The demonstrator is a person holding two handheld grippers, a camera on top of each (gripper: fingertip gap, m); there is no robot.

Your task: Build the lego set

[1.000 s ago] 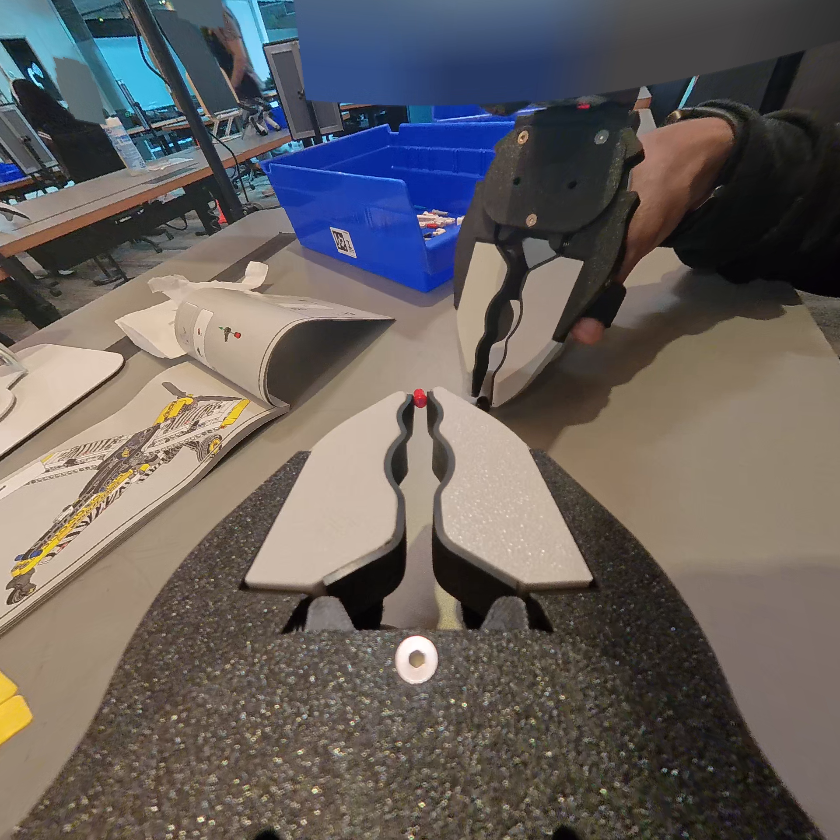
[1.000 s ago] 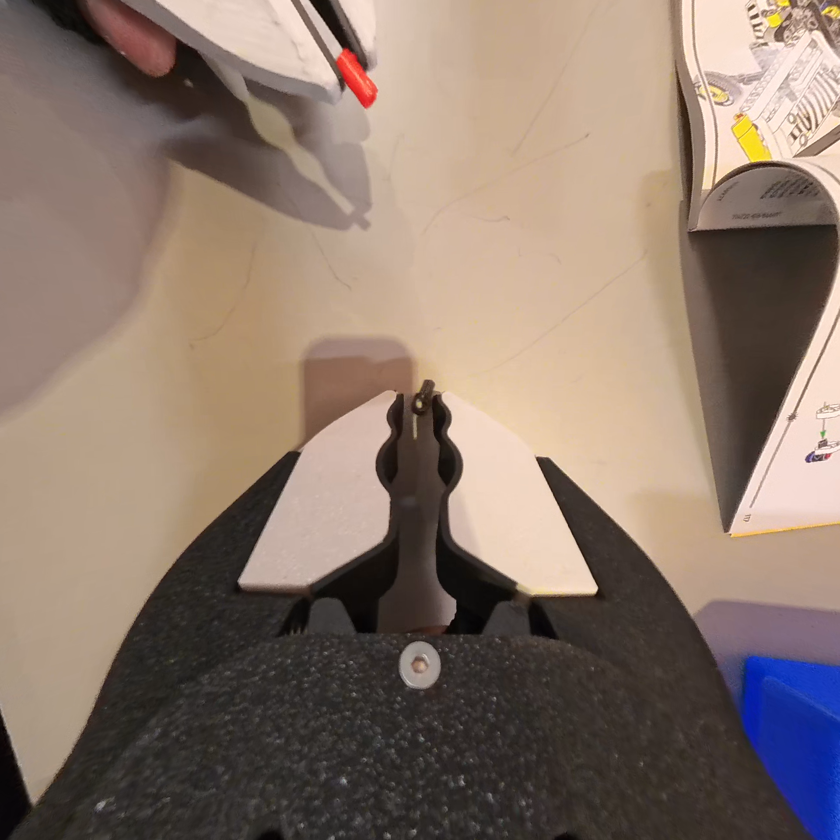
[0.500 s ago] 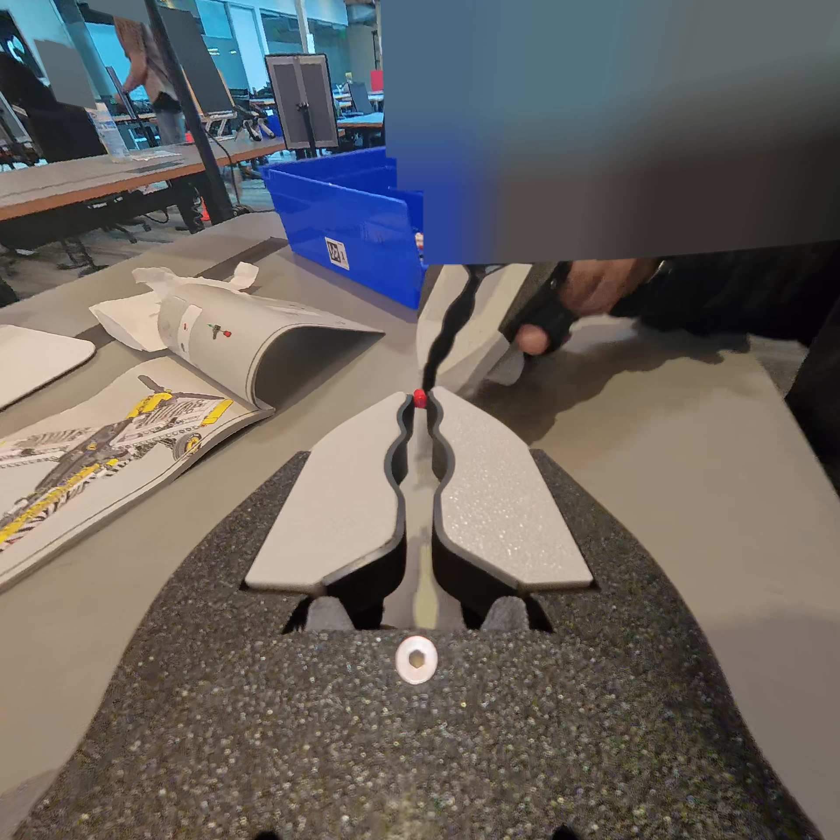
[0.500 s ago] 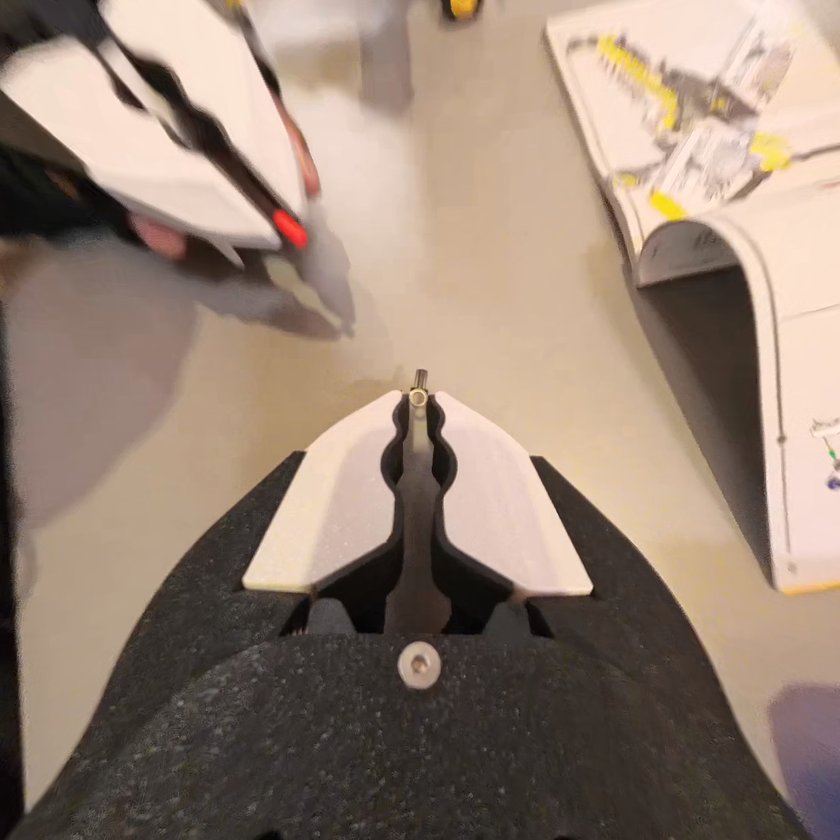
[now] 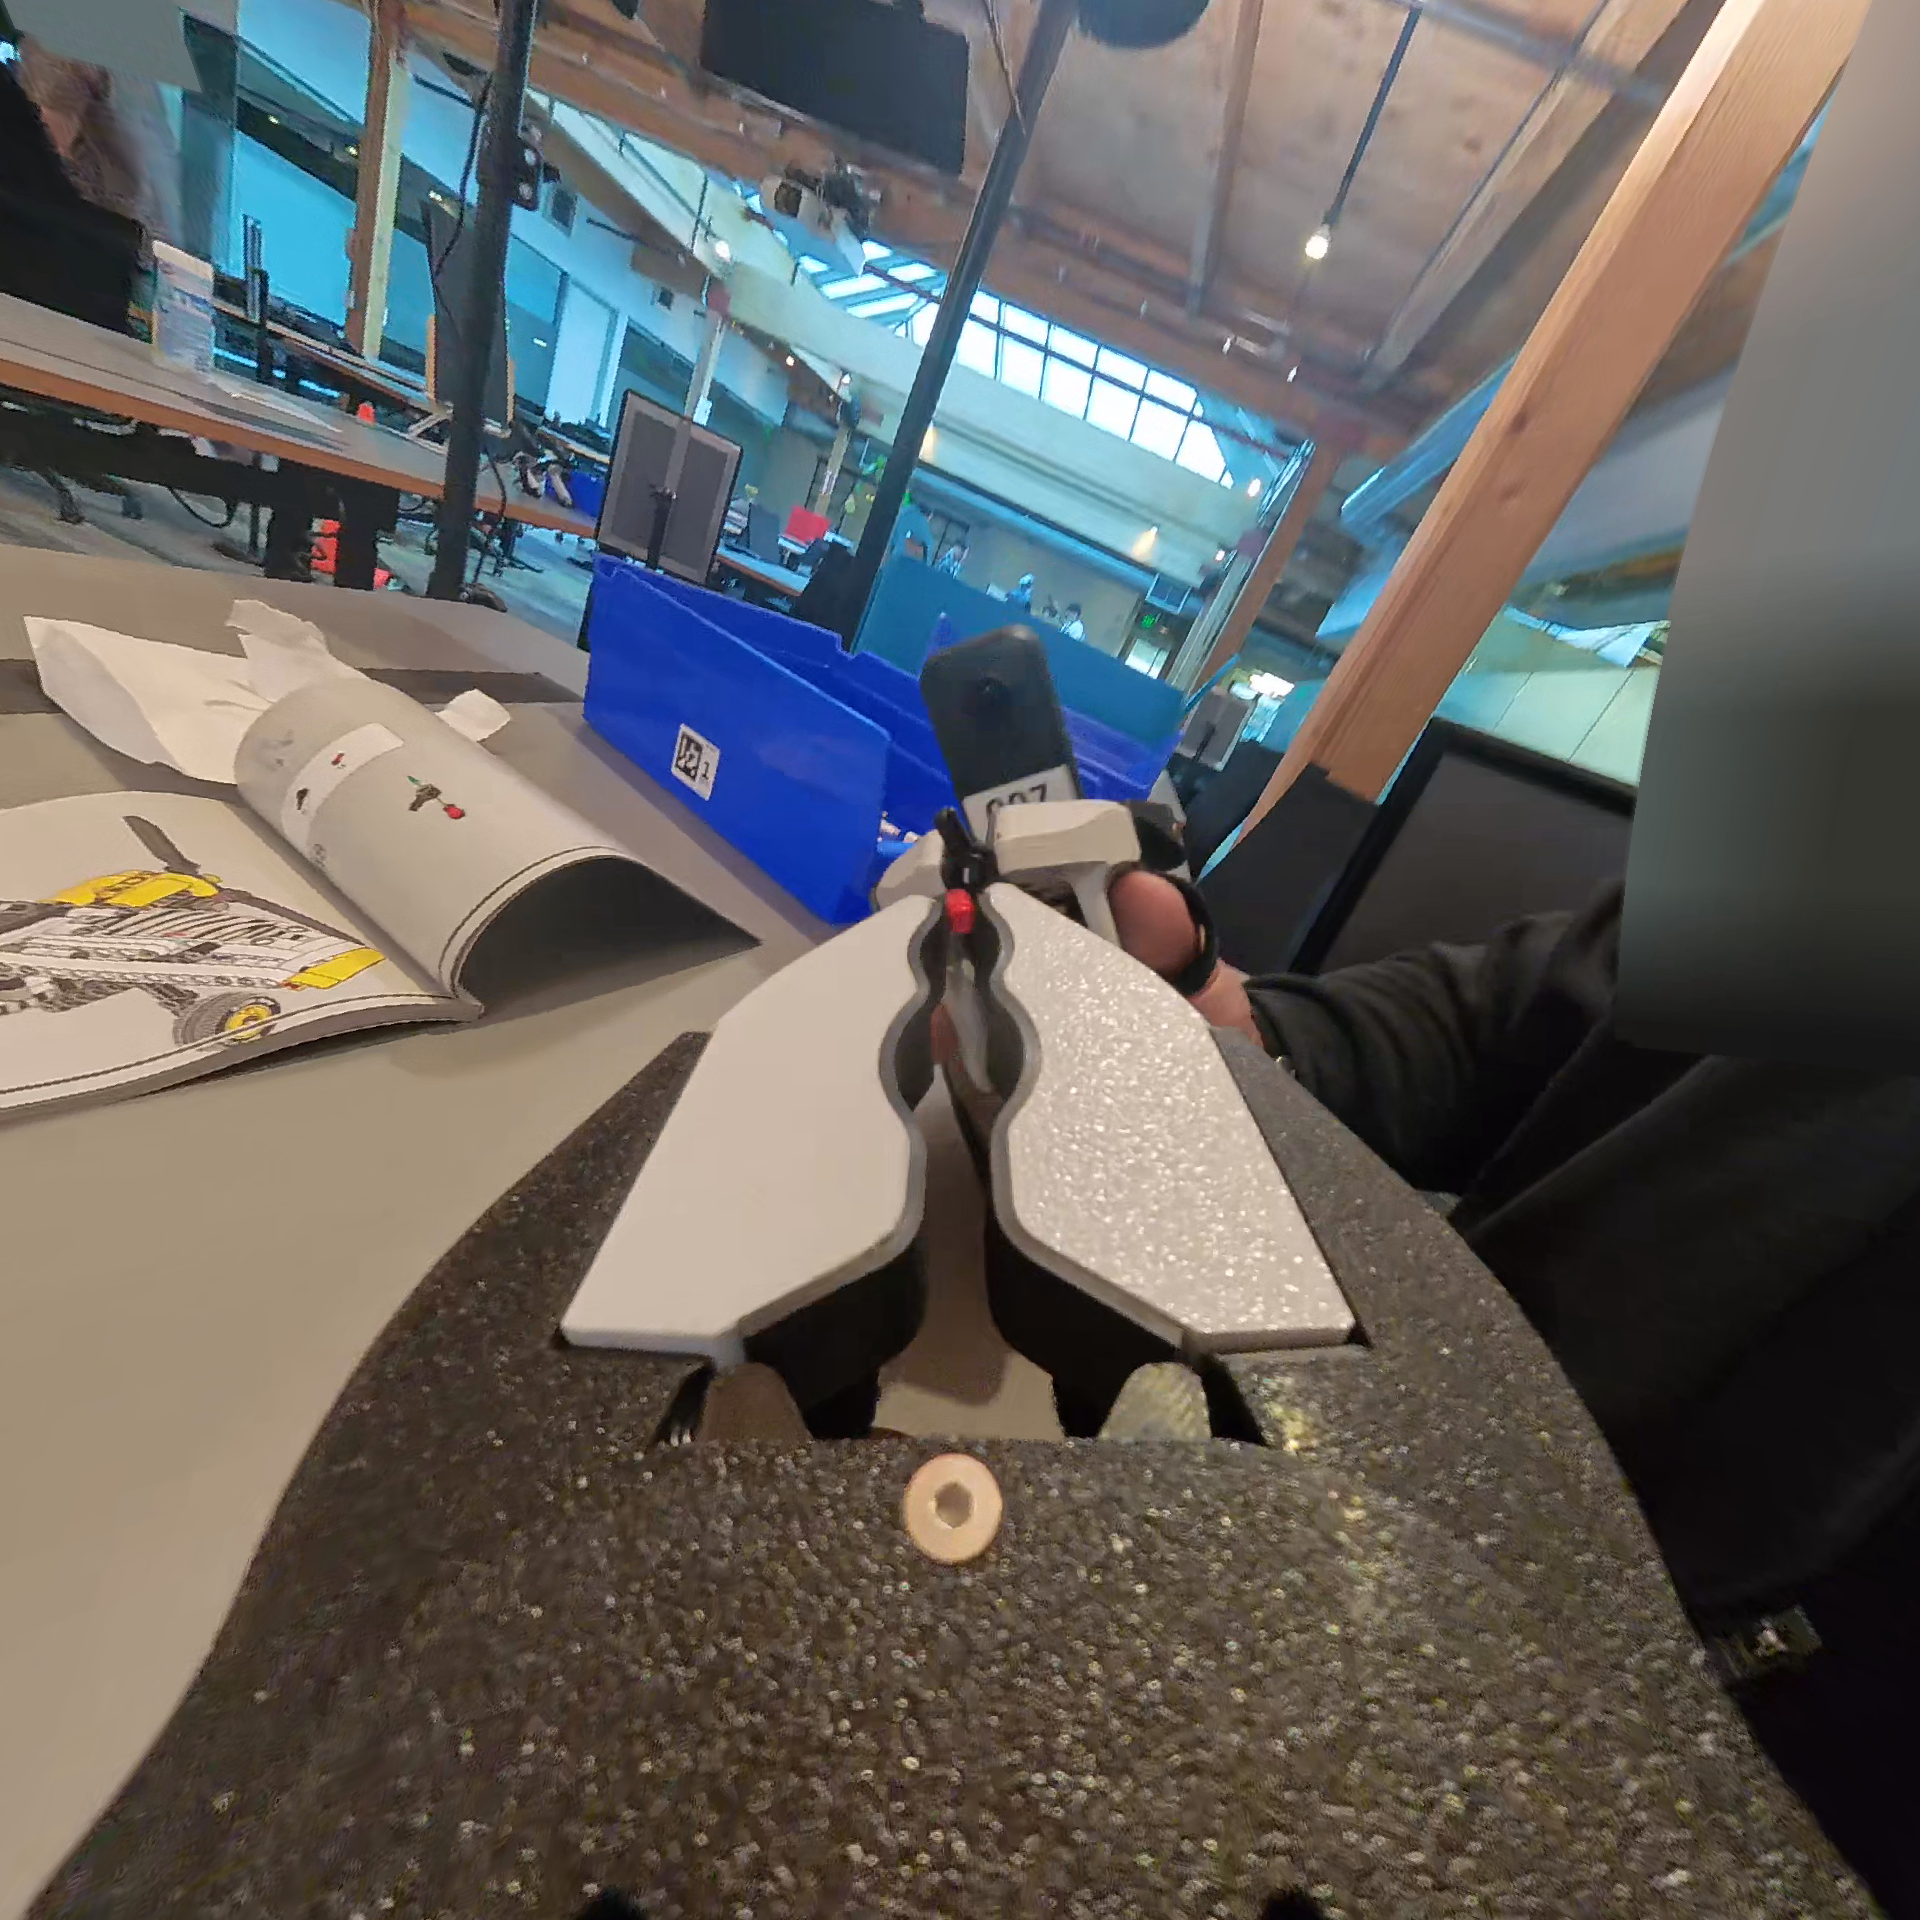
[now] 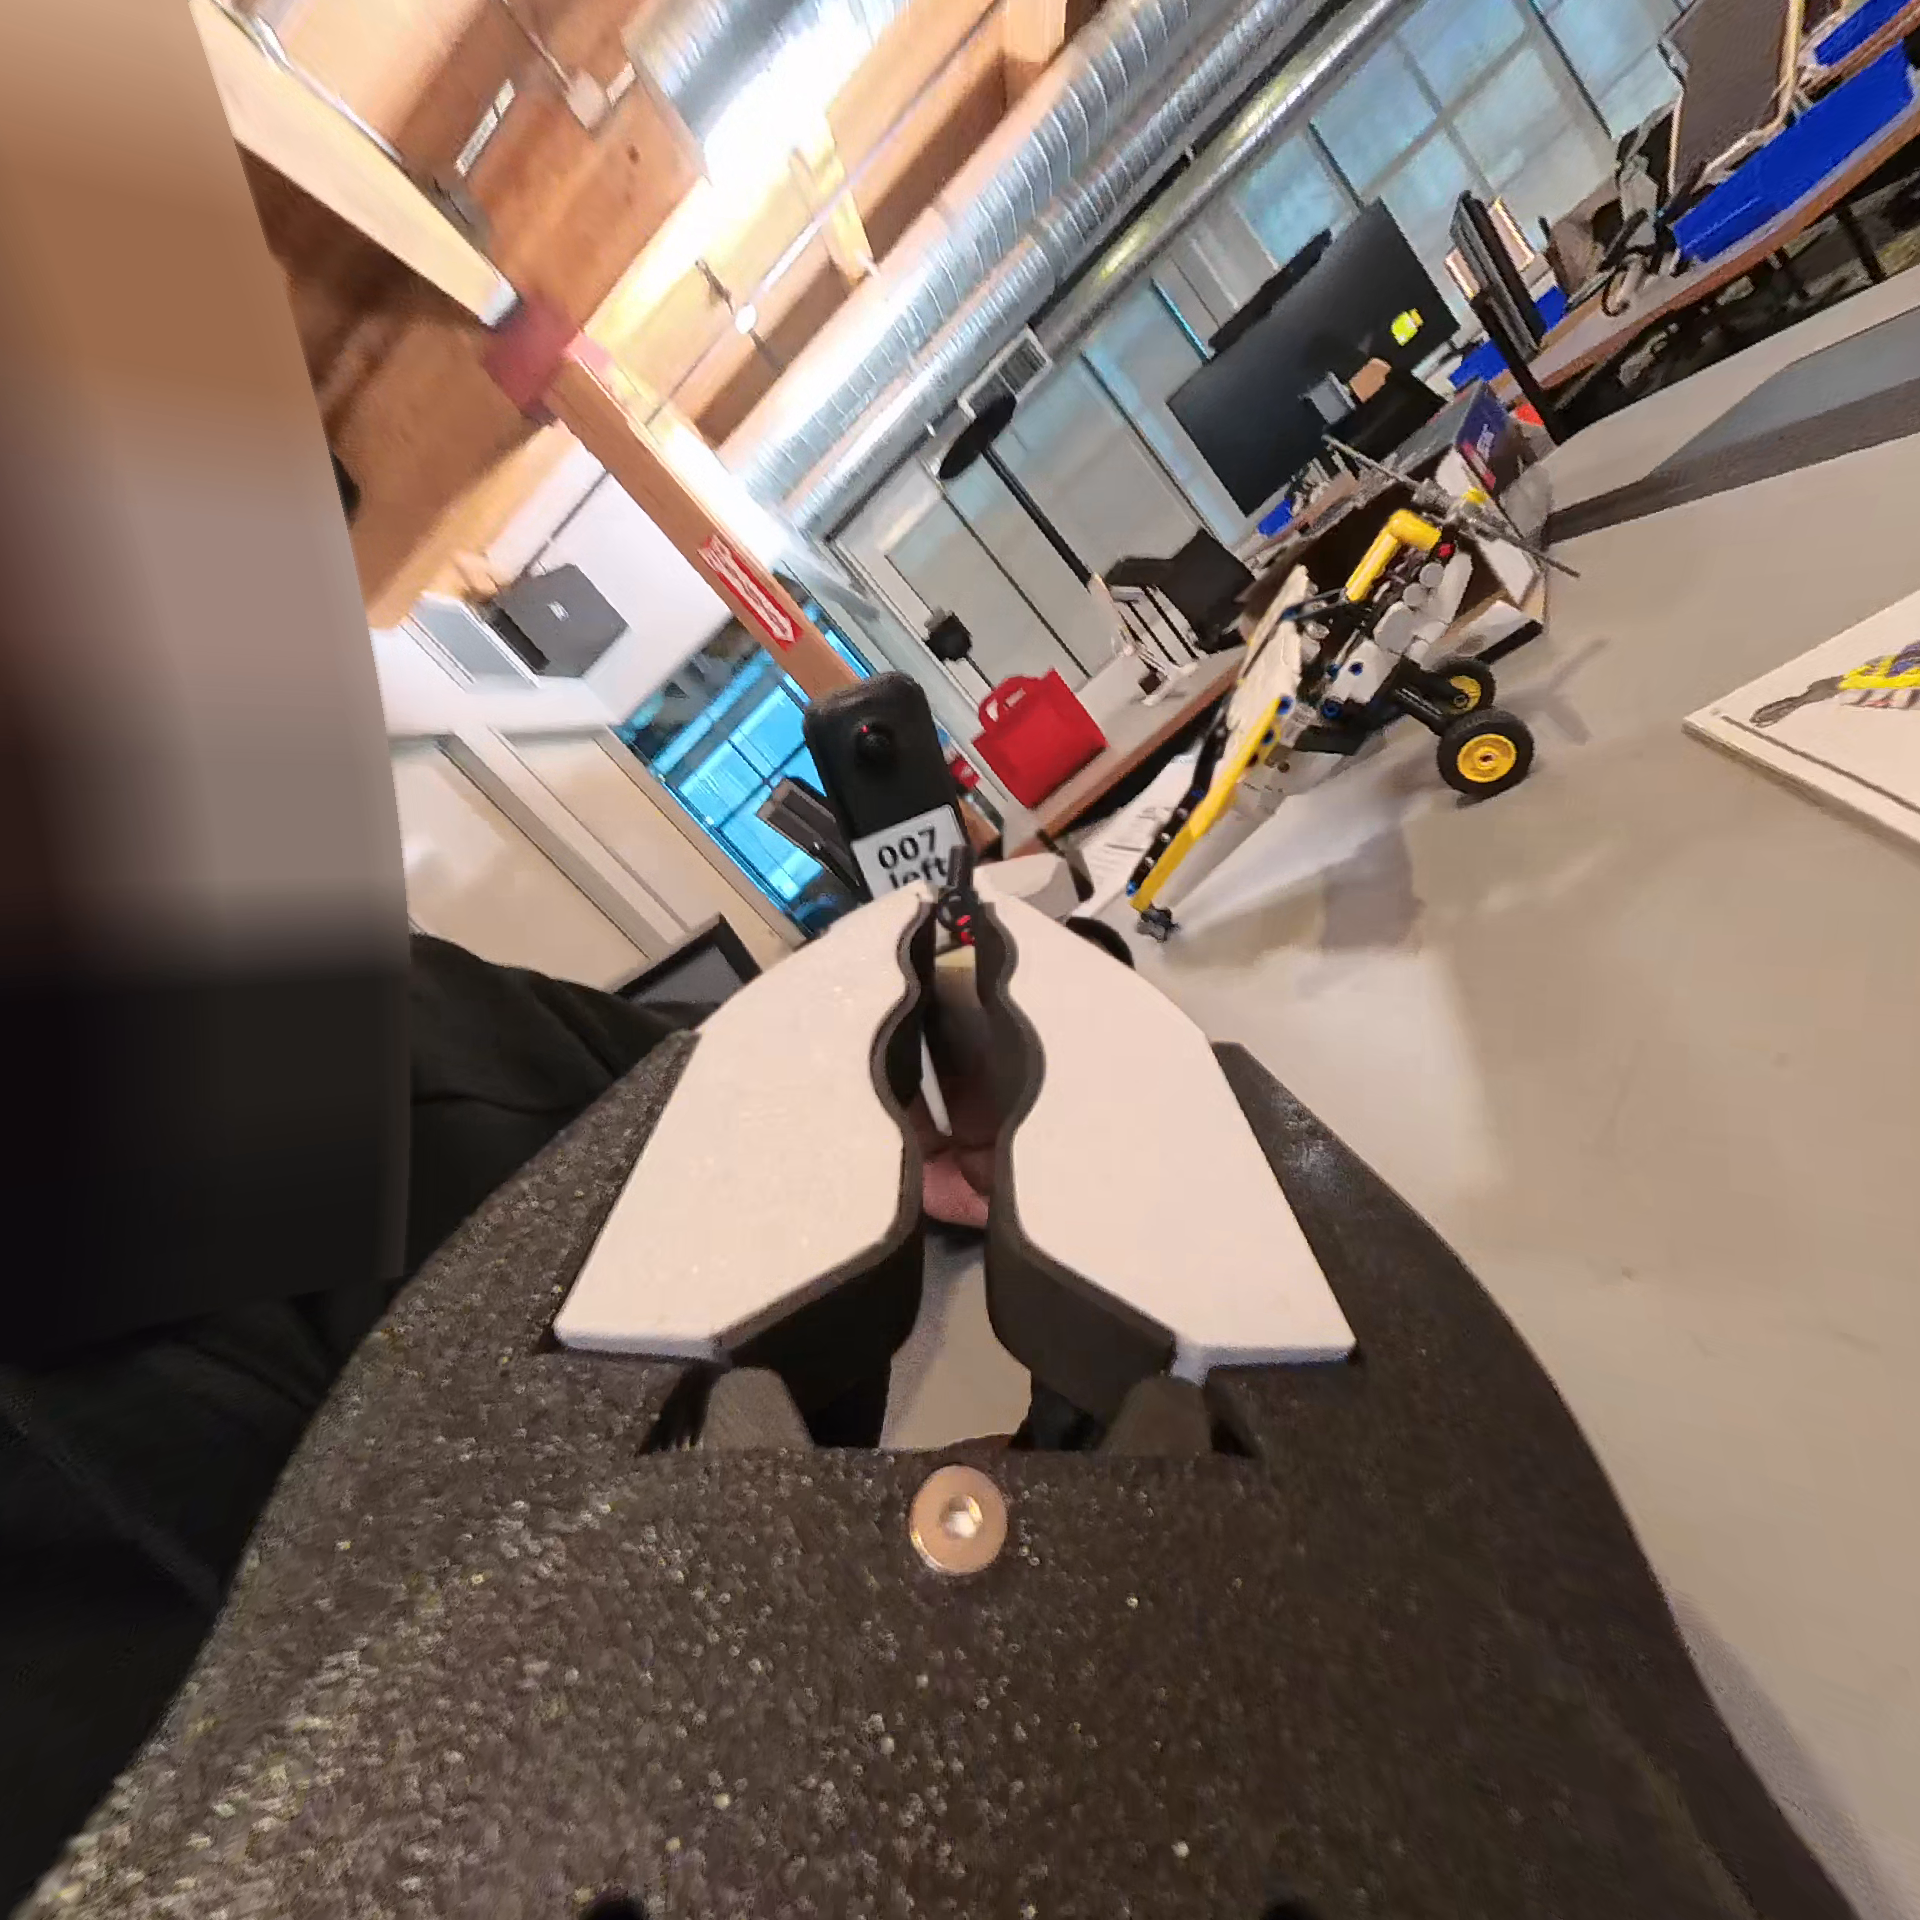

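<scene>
the left gripper is closed on a tiny red plastic peg, which is pinched right at the tips of its two grey fingers. the right gripper is closed on a small black plastic piece with a ring end, which is also held at the very tips. both grippers are lifted off the grey table and are pointed at each other, tip to tip, so the red peg and the black piece are brought just beside each other, maybe touching. it looks like the two small parts are held this way so that they can be lined up; that is only a guess.

in the left wrist view, an open paper booklet with a yellow and grey drawing is seen lying on the table, and a blue plastic bin is seen behind it. a hand in a dark sleeve is seen around the right gripper's handle. none of these can be seen well in the right wrist view.

in the right wrist view, a half-built toy model with yellow wheels and yellow bars is shown standing on the table, well apart from the grippers. a red bag is seen far behind. only a corner of the booklet is shown there.
</scene>
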